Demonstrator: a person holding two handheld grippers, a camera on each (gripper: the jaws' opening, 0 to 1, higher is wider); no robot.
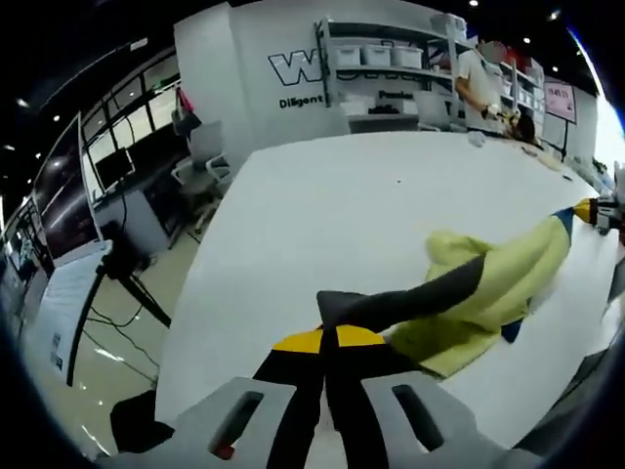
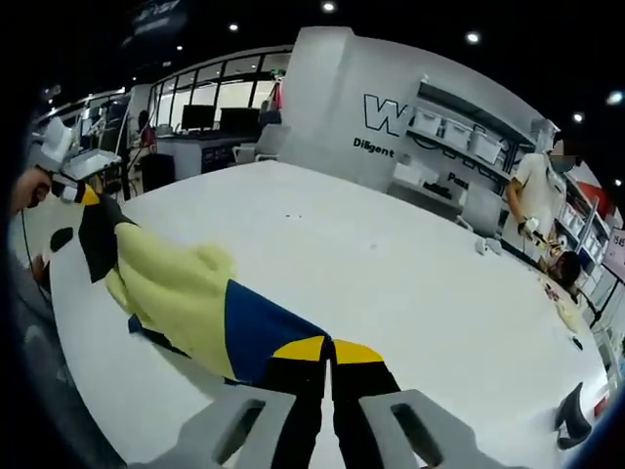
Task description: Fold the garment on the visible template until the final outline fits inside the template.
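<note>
Left gripper [image 1: 327, 366] clamped on a dark grey/black end of the garment [image 1: 488, 288], w/ jaws pinched tight together at view bottom, yellow tips meeting over the cloth. Garment mostly pale yellow-green w/ dark grey strip and blue patch, stretched across the white table [image 1: 371, 195] from left gripper toward far right of left gripper view, where right gripper [image 1: 596, 210] seen holding the other end, blue corner right by it. Middle of garment sagging onto tabletop in a rumpled heap. In right gripper view, right gripper [image 2: 330, 371] likewise closed on garment [image 2: 186, 293], nipping the blue panel at its edge; yellow body runs off left to black end, held up near left gripper [image 2: 68, 181] and a hand [image 2: 29, 186] at far left. Garment partly lifted at both ends, rest lying on table [image 2: 391, 274]. No template outline made out on tabletop in either view. Background: wall w/ lettering [image 2: 386, 117], shelving w/ white bins [image 1: 381, 59], person [image 2: 532, 200] standing at far side of table, monitors and desks [image 1: 107, 166] to the side.
</note>
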